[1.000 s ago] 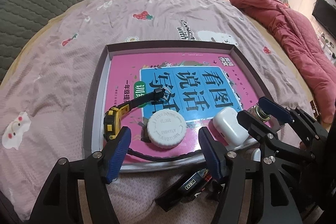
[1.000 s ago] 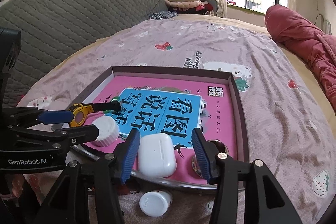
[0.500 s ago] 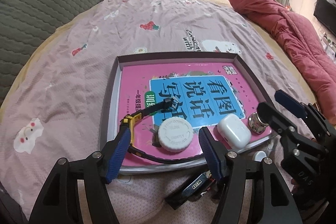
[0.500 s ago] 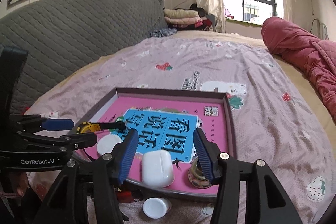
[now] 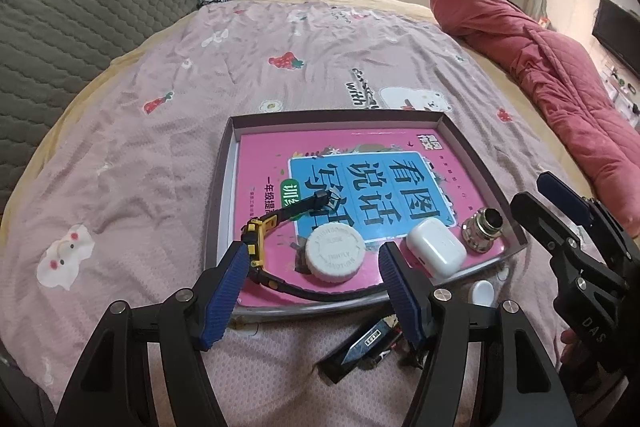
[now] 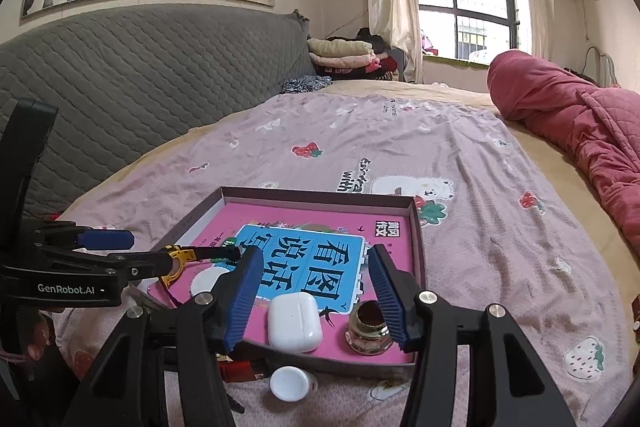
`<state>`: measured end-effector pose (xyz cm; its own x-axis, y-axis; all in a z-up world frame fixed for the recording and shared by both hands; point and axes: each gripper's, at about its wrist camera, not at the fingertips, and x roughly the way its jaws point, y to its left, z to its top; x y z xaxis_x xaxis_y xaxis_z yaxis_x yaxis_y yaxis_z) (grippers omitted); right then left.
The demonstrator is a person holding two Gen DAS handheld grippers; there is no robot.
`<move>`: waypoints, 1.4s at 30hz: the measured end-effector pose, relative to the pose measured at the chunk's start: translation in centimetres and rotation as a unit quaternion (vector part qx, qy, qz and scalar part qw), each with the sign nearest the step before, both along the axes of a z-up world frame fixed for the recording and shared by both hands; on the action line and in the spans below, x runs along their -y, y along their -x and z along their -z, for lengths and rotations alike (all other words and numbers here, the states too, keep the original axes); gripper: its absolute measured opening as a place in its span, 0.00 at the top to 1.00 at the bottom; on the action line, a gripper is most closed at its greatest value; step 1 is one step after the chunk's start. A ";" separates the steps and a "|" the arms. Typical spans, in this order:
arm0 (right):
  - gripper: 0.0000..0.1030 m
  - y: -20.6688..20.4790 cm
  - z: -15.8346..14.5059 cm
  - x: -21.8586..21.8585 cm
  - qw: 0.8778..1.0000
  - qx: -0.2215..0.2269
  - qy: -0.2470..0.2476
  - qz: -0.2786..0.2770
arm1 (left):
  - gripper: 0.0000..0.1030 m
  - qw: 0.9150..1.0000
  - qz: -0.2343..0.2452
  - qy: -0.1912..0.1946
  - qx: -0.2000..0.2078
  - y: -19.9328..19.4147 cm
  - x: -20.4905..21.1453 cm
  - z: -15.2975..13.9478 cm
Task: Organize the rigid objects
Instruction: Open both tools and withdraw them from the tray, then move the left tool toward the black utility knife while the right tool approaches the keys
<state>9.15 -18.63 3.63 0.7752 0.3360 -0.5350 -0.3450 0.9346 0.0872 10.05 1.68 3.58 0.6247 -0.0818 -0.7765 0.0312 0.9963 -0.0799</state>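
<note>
While both tools hang above the near edge of the box, these are the risks, from near to far:

Left gripper (image 5: 310, 279): its jaws stand wide with nothing between the pads; if you lower it straight, one finger can land on the box rim and tip the box.

Right gripper (image 6: 310, 297): its jaws are also apart and hold nothing; the earbud case is seen between the fingers but not touched.

Black folding knife (image 5: 362, 345): it lies on the bedsheet (image 5: 132, 187) just before the box, partly under your left tool. It looks half open, so a careless pinch may slip on the blade.

Small white bottle (image 6: 290, 383): it lies on its side outside the box; on soft cloth it may roll away when you push it.

Shallow box (image 5: 226, 195): it rests on soft bedding, so pressure on the near wall can make all things slide.

White cap (image 5: 334, 253), earbud case (image 6: 294, 323) and glass jar (image 6: 367, 329): they stand close together near the front edge; a wide tool can knock one neighbour.

Yellow watch (image 5: 260, 235): its strap curves around the cap, so lifting either may drag the other.

Pink book (image 6: 320, 259): its smooth cover lets things slide.
</note>
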 end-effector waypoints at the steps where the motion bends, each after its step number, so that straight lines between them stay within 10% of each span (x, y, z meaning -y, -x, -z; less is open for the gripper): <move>1: 0.47 0.2 -0.2 0.1 1.000 0.002 0.000 0.001 | 0.33 1.000 0.000 -0.001 0.001 0.1 0.1 -0.1; 42: 0.47 6.2 -0.2 -0.7 0.999 -0.033 0.029 -0.002 | 0.33 0.999 0.039 -0.014 -0.020 5.7 -0.2 0.6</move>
<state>2.97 -17.91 3.87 0.7362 0.3054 -0.6039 -0.3431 0.9376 0.0558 4.37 1.87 2.95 0.5853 -0.1073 -0.8037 0.1066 0.9928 -0.0549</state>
